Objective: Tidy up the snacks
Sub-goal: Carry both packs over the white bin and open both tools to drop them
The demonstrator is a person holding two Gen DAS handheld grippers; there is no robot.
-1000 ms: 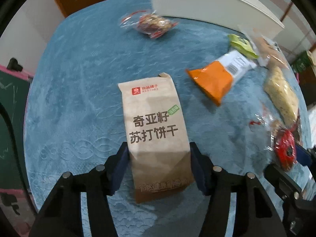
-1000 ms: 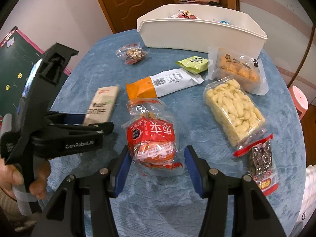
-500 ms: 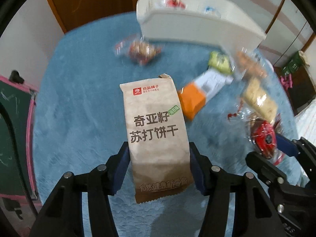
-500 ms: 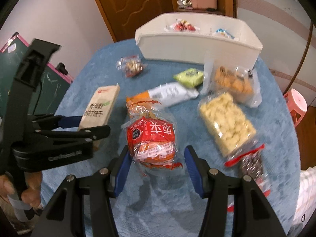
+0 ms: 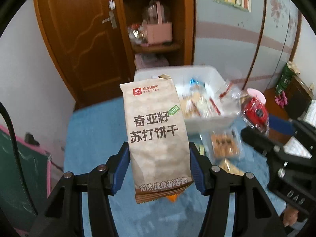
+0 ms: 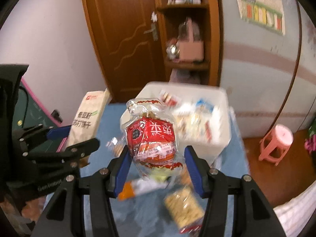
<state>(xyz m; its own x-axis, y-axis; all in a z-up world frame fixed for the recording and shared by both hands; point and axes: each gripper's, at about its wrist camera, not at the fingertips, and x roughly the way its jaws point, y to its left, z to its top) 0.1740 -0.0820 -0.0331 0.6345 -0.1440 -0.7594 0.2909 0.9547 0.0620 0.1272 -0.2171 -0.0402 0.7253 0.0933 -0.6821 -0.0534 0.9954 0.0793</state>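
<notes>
My left gripper (image 5: 160,158) is shut on a tall brown cracker pack (image 5: 156,130) with dark Chinese print, held up off the blue table. In the right wrist view that same cracker pack (image 6: 88,118) shows at the left between the other tool's blue pads. My right gripper (image 6: 157,158) is shut on a clear bag with a red label (image 6: 153,136), also lifted above the table. The red-label bag (image 5: 254,112) appears at the right in the left wrist view. Beyond both packs stands the white bin (image 6: 219,138), several small snacks inside it.
Below on the blue tablecloth (image 5: 94,130) lie an orange-and-white pack (image 6: 136,189), a bag of yellow puffs (image 6: 183,205) and a clear biscuit bag (image 5: 225,144). A wooden door (image 5: 83,39) and shelf stand behind; a pink stool (image 6: 276,140) is at the right.
Both grippers rose from the table with their packs and tilted up, so the door, shelf and the bin's inside have come into view. The grips look unchanged.
</notes>
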